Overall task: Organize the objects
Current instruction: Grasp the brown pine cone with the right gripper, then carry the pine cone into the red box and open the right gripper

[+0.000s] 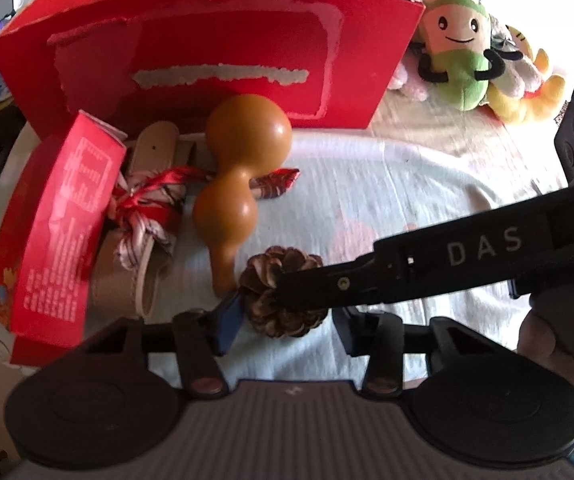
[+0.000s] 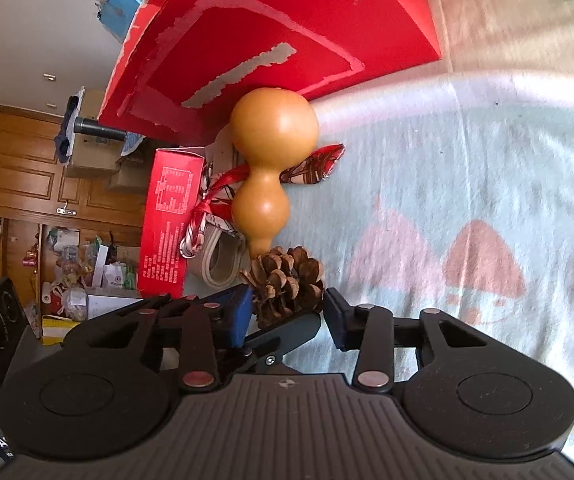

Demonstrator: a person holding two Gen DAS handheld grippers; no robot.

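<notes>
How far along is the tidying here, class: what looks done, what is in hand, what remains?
Done: nothing visibly sorted. In hand: both grippers, left and right, sit at the pine cone; their jaws look open around it. Left: the gourd, the ribbon-tied belt and the small red carton lie loose before the red box.

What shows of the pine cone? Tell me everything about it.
The pine cone is brown, dry and woody, its open scales paler at the tips. It lies on the pale blue blanket, right at the narrow tip of the orange gourd. It sits between the spread fingers of the left gripper. The right gripper brackets it too, one black finger lying across it; whether that one grips cannot be told.
</notes>
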